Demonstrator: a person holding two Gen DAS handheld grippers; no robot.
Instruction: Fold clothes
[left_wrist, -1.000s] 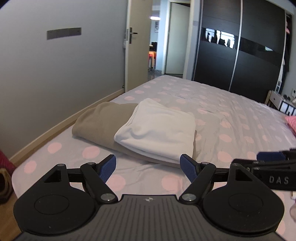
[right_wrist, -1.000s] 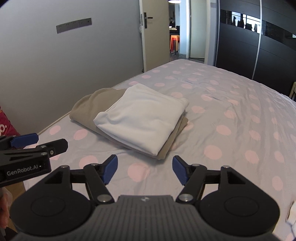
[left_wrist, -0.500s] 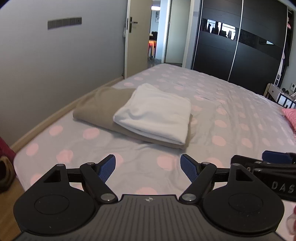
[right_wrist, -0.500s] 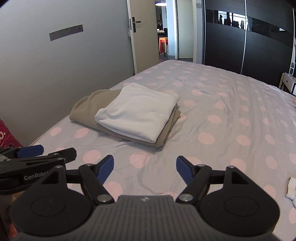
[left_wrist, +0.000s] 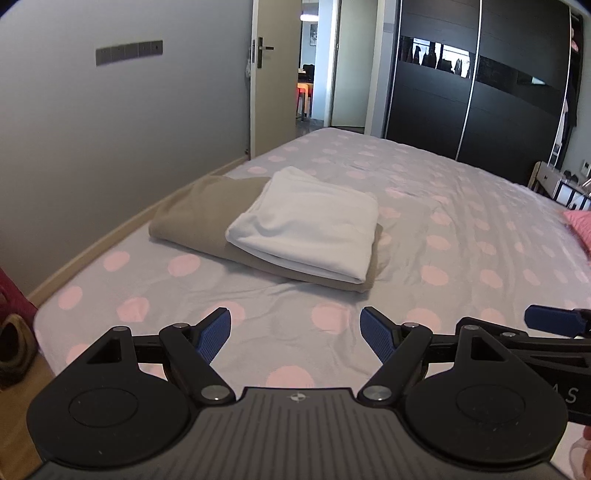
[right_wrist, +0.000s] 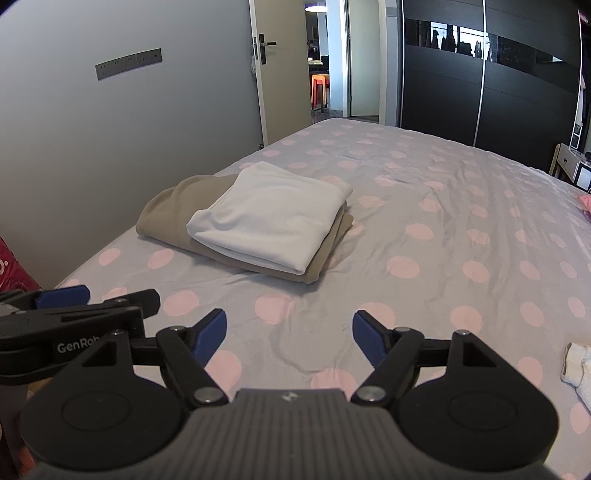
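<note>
A folded white garment (left_wrist: 306, 225) (right_wrist: 269, 218) lies on top of a folded tan garment (left_wrist: 195, 206) (right_wrist: 166, 218) near the left side of the bed. My left gripper (left_wrist: 295, 325) hovers over the dotted sheet short of the stack, open and empty. My right gripper (right_wrist: 289, 326) hangs beside it, also open with nothing between its blue pads. In the left wrist view a blue pad (left_wrist: 546, 317) of the right gripper pokes in at the right. The left gripper's pad (right_wrist: 62, 295) shows at the left of the right wrist view.
The grey sheet with pink dots (left_wrist: 461, 229) covers the wide bed. A grey wall (left_wrist: 110, 129) runs close along its left side, and a dark wardrobe (left_wrist: 480, 92) stands behind. A pink cloth (left_wrist: 578, 221) and a small white cloth (right_wrist: 576, 365) lie at the right.
Both grippers have drawn back from the stack, which now sits farther off and smaller in both views. The right gripper's jaws stand slightly wider than one second ago.
</note>
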